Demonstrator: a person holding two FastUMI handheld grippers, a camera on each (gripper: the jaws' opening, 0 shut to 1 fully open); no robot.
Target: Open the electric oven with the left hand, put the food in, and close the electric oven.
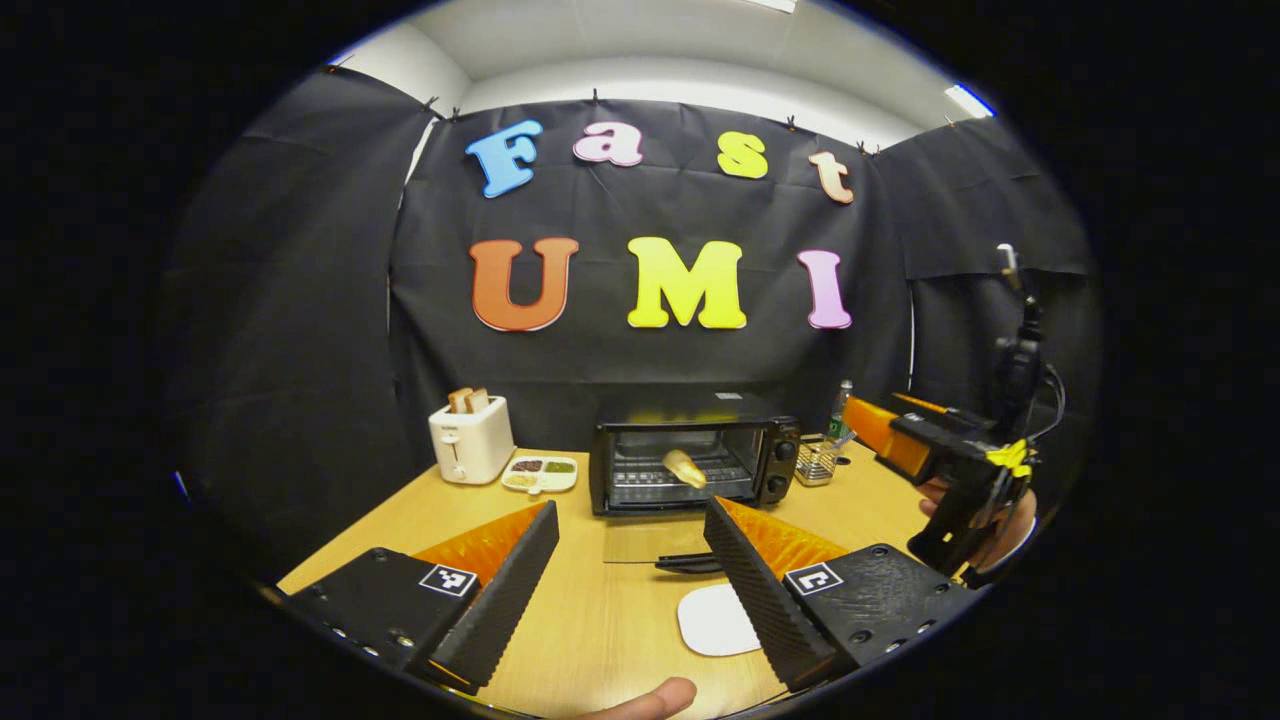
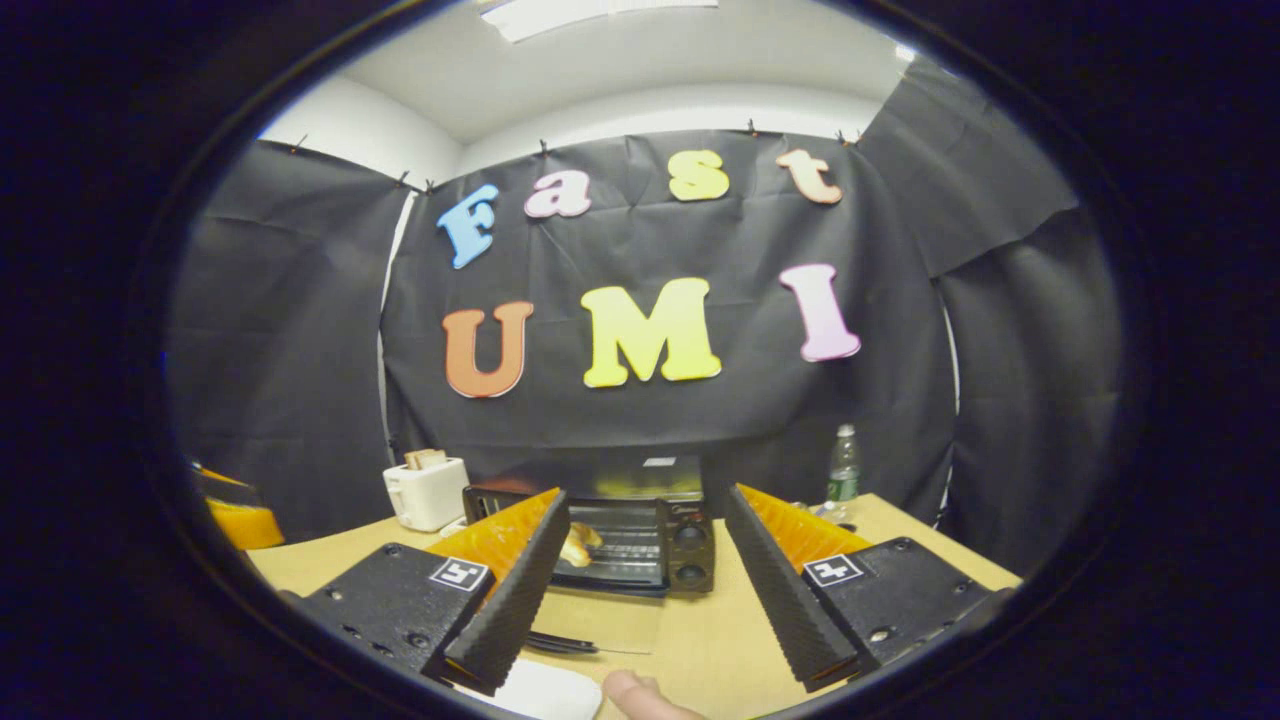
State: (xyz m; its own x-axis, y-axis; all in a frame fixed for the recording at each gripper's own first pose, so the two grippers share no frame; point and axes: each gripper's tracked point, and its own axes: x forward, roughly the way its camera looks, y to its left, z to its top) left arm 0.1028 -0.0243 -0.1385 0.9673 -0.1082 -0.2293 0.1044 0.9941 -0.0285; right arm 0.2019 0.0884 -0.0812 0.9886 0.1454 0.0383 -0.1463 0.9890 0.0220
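Two sets of tongs hang over a wooden worktop (image 1: 590, 610), both spread wide with nothing between their fingers. At the worktop's far edge, near its middle, stands the black electric oven (image 1: 693, 452), its glass door (image 1: 650, 535) dropped flat toward the near edge, and the food (image 1: 685, 468), a pale bread-like piece, lies on the rack inside. A white toaster (image 1: 470, 438) with slices poking up stands toward the far left corner, with a divided white dish (image 1: 540, 473) between it and the oven. Right of the oven sits a small wire basket (image 1: 818, 460), a bottle (image 1: 841, 405) behind it. The left tongs (image 1: 632, 560) point at the open door, a white pad (image 1: 716, 620) lying below them near the near edge. The right tongs (image 2: 648, 570) face the oven as well.
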